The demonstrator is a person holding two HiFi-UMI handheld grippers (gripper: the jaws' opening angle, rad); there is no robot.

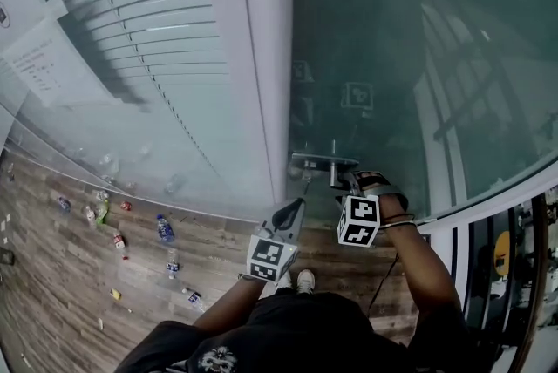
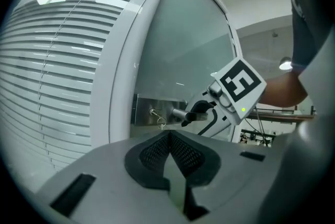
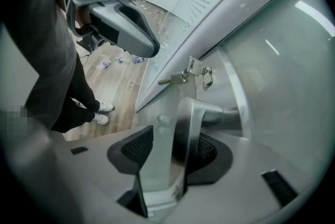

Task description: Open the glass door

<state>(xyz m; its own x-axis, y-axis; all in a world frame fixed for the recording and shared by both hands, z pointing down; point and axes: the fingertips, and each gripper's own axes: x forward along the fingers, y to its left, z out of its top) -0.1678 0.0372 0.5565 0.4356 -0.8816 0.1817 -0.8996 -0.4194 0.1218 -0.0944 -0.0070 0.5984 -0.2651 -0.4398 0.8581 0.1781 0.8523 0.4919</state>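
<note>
Both jaws of the right gripper stand wide apart around the bent brushed-steel lever handle at the latch edge of the tall frosted glass door; the left gripper is closed, empty. The door is likely heavy and stiff; grip the slick lever firmly.

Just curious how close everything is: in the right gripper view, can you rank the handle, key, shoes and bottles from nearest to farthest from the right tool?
1. Handle: between the right tool's open jaws.
2. Key: just beyond the handle.
3. Shoes: on the floor, left.
4. Bottles: farther along the floor, upper left.
</note>
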